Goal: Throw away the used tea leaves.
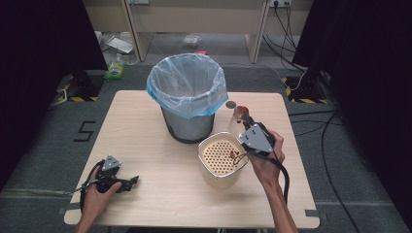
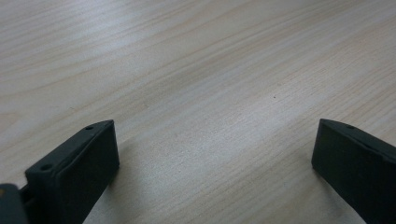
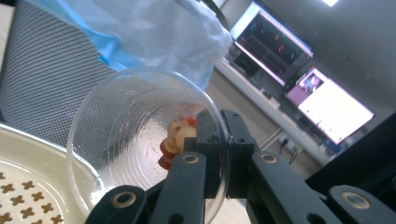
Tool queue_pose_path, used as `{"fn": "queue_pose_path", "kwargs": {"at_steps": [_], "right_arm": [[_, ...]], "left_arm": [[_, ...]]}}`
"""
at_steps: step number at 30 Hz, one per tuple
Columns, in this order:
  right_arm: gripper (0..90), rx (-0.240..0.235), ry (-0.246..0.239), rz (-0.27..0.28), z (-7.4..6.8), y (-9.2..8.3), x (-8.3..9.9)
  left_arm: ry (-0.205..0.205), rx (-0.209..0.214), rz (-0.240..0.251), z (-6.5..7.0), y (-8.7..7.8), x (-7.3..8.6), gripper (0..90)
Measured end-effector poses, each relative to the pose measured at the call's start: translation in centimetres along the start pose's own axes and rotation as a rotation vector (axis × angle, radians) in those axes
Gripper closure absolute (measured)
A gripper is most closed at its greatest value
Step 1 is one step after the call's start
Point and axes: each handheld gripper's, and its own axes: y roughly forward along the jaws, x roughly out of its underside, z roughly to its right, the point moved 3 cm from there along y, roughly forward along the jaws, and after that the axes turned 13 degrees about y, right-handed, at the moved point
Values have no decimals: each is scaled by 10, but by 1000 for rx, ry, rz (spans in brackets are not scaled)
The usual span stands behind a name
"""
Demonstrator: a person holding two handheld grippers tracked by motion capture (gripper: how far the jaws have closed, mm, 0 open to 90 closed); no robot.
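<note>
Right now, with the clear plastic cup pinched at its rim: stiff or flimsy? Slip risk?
Probably flimsy: the clear cup looks thin-walled, and the right gripper clamps only one rim wall, so it may flex. Likely light, holding just a few small reddish pieces. The smooth plastic could slip if tilted further over the perforated basket.

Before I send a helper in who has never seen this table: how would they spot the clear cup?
Find the mesh bin with the blue-edged liner at the table's far middle. Just right of it, above the cream strainer, the right tool grips the clear plastic cup by its rim. It alone is see-through, tipped over, with reddish pieces inside.
</note>
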Motion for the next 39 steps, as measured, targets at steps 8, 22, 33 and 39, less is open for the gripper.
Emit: {"fn": "queue_pose_path", "kwargs": {"at_steps": [8,22,33,39], "right_arm": [[878,75,-283,99,-36,-7,-11],[882,167,-548,201,-58,-13,-9],[882,201,-580,211,-58,-13,-3],[882,212,-662,214,-69,-11,6]], "left_arm": [[5,-4,1,1,0,0,0],[4,-3,0,0,0,0,0],[4,-3,0,0,0,0,0],[4,-2,1,0,0,0,0]]}}
